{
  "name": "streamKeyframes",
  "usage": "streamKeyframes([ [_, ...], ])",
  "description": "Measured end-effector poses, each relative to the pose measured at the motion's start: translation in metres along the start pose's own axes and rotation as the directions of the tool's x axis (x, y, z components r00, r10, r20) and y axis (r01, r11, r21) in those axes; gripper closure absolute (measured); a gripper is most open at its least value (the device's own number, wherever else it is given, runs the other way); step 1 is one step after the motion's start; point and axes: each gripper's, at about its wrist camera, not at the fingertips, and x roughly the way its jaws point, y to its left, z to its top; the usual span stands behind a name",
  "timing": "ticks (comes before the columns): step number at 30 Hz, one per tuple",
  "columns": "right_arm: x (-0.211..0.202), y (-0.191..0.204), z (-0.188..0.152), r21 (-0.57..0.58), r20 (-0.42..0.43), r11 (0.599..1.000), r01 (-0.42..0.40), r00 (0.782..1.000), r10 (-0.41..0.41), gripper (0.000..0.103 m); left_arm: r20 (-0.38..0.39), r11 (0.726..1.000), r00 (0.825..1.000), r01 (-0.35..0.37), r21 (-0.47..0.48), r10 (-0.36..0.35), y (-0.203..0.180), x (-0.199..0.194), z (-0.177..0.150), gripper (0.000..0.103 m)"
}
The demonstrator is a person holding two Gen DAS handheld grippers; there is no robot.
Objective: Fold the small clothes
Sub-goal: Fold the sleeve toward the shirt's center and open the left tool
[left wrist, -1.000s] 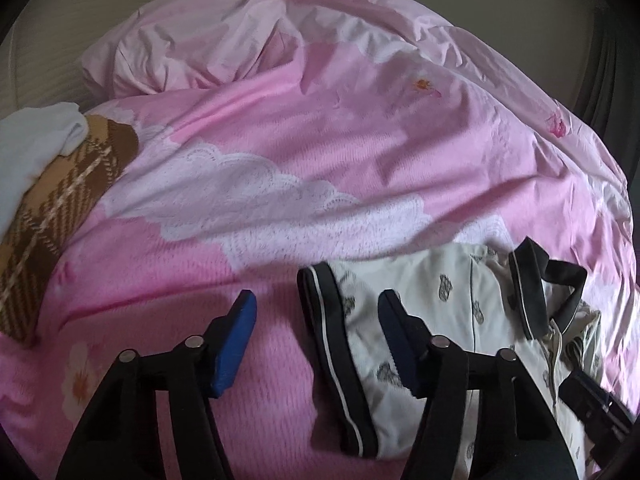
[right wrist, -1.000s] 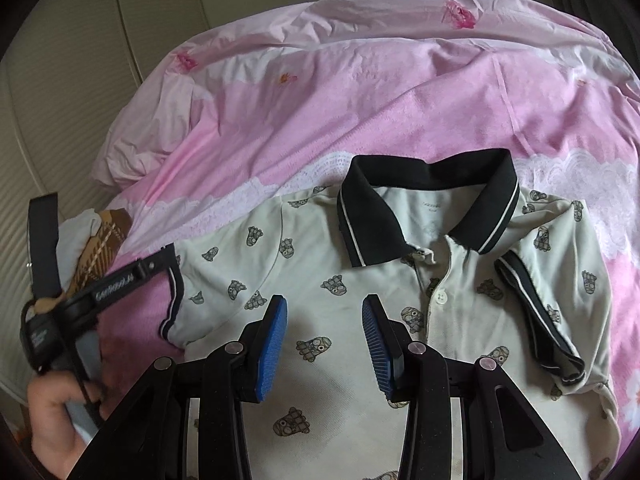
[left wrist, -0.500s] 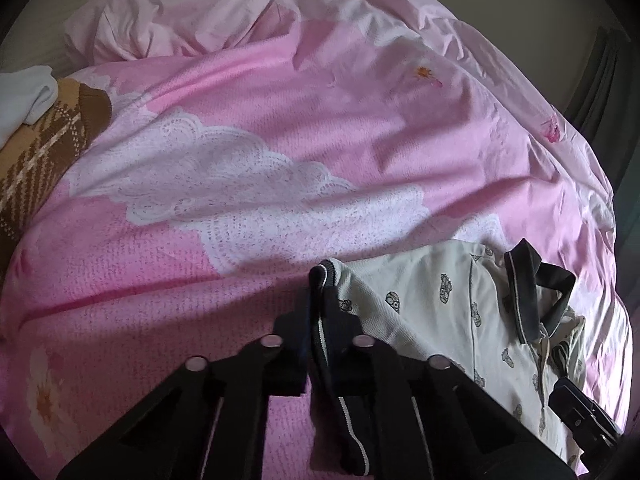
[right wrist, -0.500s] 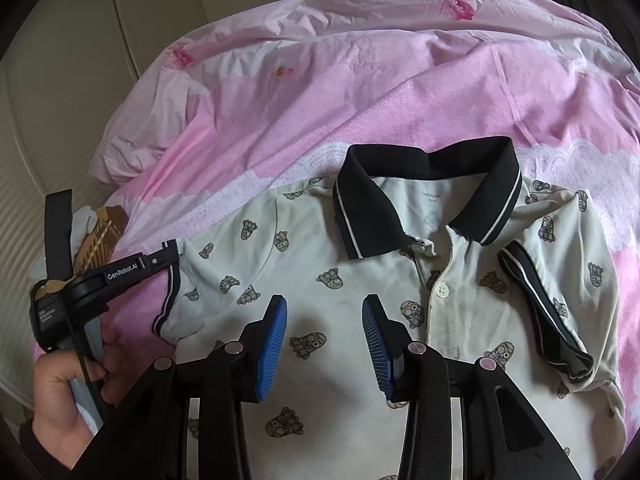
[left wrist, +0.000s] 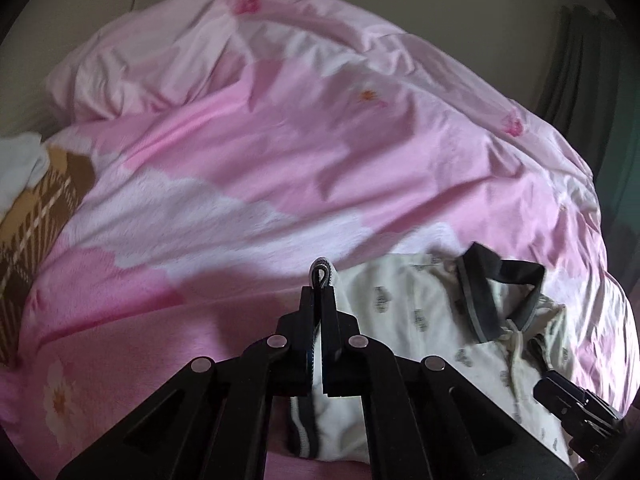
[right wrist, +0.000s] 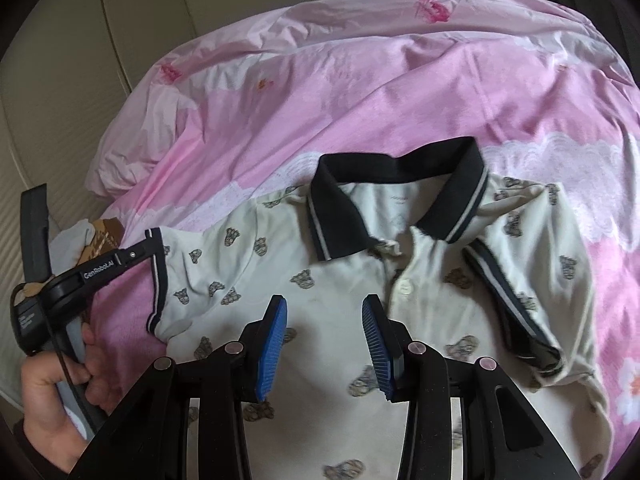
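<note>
A small cream polo shirt (right wrist: 328,280) with a printed pattern and a black collar (right wrist: 340,208) lies front up on the pink bedcover (right wrist: 400,92). My left gripper (left wrist: 319,300) is shut on the dark-trimmed cuff of the shirt's left sleeve (left wrist: 320,272) and holds it a little off the cover. In the right wrist view the left gripper (right wrist: 148,250) pinches that cuff at the shirt's left edge. My right gripper (right wrist: 324,320) is open, with blue pads, and hovers over the shirt's chest. The right sleeve (right wrist: 516,292) lies folded in on the shirt.
A brown plaid cloth (left wrist: 36,216) with a white garment (left wrist: 20,160) on it lies at the bed's left edge. A beige padded headboard or wall (right wrist: 80,60) is behind. A dark curtain (left wrist: 580,80) hangs at the far right.
My left gripper closed on the left sleeve cuff and has lifted it. My right gripper stayed open over the chest and barely moved.
</note>
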Motion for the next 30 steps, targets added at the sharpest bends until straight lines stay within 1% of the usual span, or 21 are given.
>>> streamKeyframes([
  [4,-0.014,-0.018,0.003,0.022,0.023,1.0,0.013,1.0,-0.014,0.062,0.015,0.998,0.999,0.032,0.052,-0.032,-0.033,-0.011,0.004,0.099],
  [8,-0.03,-0.042,0.005,0.06,0.047,0.998,0.021,0.999,-0.024,0.062,0.017,0.992,0.997,0.067,0.106,-0.069,-0.076,-0.018,0.006,0.099],
  [13,-0.047,-0.074,0.005,0.11,0.068,0.993,0.028,0.997,-0.036,0.062,-0.031,0.979,0.993,0.118,0.163,-0.115,-0.137,-0.01,0.002,0.099],
  [16,-0.054,-0.092,0.003,0.137,0.071,0.99,0.034,0.997,-0.044,0.062,-0.067,0.971,0.992,0.121,0.208,-0.109,-0.168,0.004,-0.011,0.099],
  [18,-0.059,-0.103,0.002,0.153,0.073,0.988,0.038,0.996,-0.049,0.062,-0.078,0.966,0.994,0.096,0.239,-0.08,-0.183,0.018,-0.022,0.099],
  [21,-0.064,-0.113,0.001,0.157,0.074,0.987,0.046,0.996,-0.058,0.062,-0.121,0.968,0.991,0.079,0.237,-0.051,-0.185,0.037,-0.035,0.098],
  [25,-0.065,-0.121,-0.001,0.158,0.067,0.987,0.044,0.996,-0.055,0.062,-0.126,0.97,0.992,0.05,0.238,-0.021,-0.183,0.04,-0.041,0.097],
  [27,-0.064,-0.121,-0.001,0.161,0.065,0.986,0.04,0.997,-0.051,0.062,-0.13,0.969,0.992,0.032,0.244,0.0,-0.182,0.038,-0.041,0.088],
  [28,-0.063,-0.121,-0.001,0.164,0.064,0.986,0.037,0.997,-0.048,0.062,-0.132,0.969,0.991,0.032,0.244,0.0,-0.181,0.036,-0.042,0.078],
  [29,-0.063,-0.12,-0.002,0.167,0.065,0.985,0.033,0.997,-0.045,0.062,-0.132,0.97,0.991,0.041,0.241,-0.009,-0.18,0.032,-0.041,0.076],
  [30,-0.062,-0.119,-0.002,0.167,0.064,0.985,0.031,0.997,-0.043,0.062,-0.129,0.969,0.992,0.044,0.242,-0.013,-0.18,0.028,-0.04,0.075],
])
